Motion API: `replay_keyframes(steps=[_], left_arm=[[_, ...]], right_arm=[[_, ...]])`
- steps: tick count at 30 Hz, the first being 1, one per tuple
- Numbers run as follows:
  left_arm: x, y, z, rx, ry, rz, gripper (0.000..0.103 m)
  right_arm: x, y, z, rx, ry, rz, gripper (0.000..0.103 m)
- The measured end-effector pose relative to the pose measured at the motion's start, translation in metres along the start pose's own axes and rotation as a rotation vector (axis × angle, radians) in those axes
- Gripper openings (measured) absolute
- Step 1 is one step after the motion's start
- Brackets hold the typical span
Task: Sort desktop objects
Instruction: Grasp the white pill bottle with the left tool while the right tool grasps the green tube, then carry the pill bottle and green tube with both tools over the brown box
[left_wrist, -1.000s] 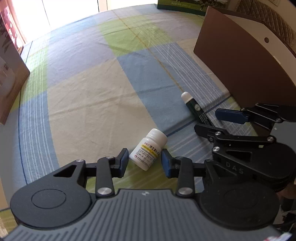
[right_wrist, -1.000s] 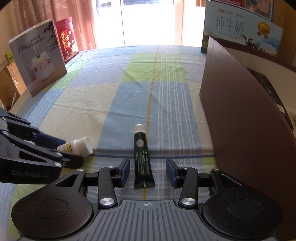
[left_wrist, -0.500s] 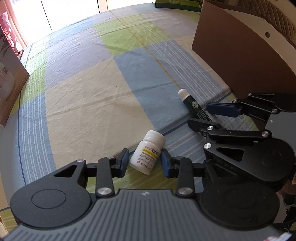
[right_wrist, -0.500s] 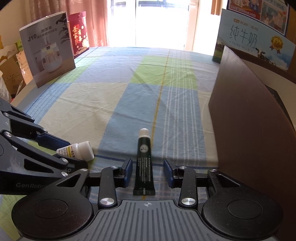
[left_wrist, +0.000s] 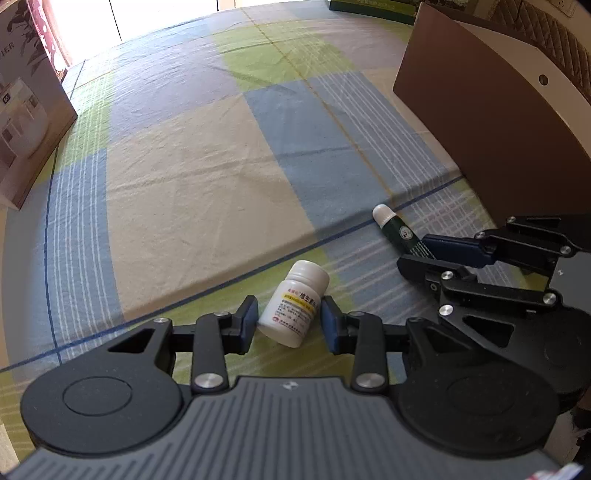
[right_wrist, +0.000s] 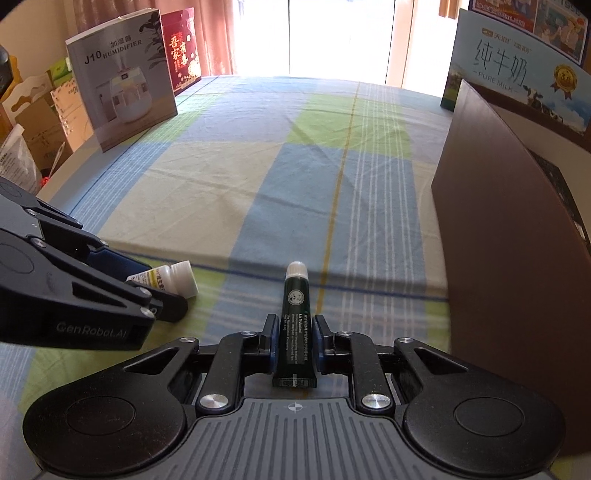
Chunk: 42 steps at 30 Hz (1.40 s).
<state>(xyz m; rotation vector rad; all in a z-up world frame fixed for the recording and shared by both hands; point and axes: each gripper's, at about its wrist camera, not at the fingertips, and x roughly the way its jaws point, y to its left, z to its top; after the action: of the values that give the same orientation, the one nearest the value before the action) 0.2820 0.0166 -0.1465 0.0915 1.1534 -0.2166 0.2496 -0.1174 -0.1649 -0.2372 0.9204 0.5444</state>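
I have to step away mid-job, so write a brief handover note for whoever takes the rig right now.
Right gripper: shut on the green tube, which lies flat on the tablecloth, white cap pointing away.
Left gripper: open, pads either side of the white pill bottle, which lies on its side; not gripped yet.
Brown box stands to the right of both items.
Done: tube grasped, bottle straddled.
Left: close on the bottle, lift both, put them where they belong; nothing looks sorted yet.

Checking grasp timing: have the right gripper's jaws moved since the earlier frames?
Yes. The right gripper jaws have closed inward onto the green tube, which lies in the same place on the checked cloth.
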Motion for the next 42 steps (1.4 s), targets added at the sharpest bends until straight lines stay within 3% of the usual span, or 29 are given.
replay_keyframes(steps=[2,11,18,25,30,33,35,42], left_arm=[[-0.005,0.000,-0.007,-0.014,0.000,-0.012,0.022],[-0.025,-0.008,-0.032,-0.061,0.000,-0.025,0.022],[-0.051,-0.021,-0.042,-0.084,-0.047,-0.054,0.022],[-0.044,-0.040,-0.059,-0.075,-0.010,-0.039,0.022],[-0.037,-0.048,-0.061,-0.070,0.003,-0.009,0.029],[-0.033,-0.053,-0.060,-0.062,0.011,0.015,0.029],[-0.032,-0.057,-0.061,-0.051,0.013,0.037,0.022],[-0.045,-0.075,-0.064,-0.058,-0.010,0.038,0.022]], right_arm=[[-0.007,0.000,-0.006,0.017,0.016,0.021,0.016],[-0.046,-0.002,-0.036,0.081,0.024,0.082,0.015],[-0.079,-0.012,-0.049,0.116,-0.009,0.103,0.015],[-0.095,-0.022,-0.065,0.114,-0.003,0.104,0.015],[-0.101,-0.032,-0.075,0.118,0.010,0.104,0.015],[-0.105,-0.038,-0.078,0.116,0.010,0.106,0.015],[-0.109,-0.041,-0.079,0.113,0.008,0.110,0.015],[-0.122,-0.050,-0.082,0.095,-0.005,0.134,0.015]])
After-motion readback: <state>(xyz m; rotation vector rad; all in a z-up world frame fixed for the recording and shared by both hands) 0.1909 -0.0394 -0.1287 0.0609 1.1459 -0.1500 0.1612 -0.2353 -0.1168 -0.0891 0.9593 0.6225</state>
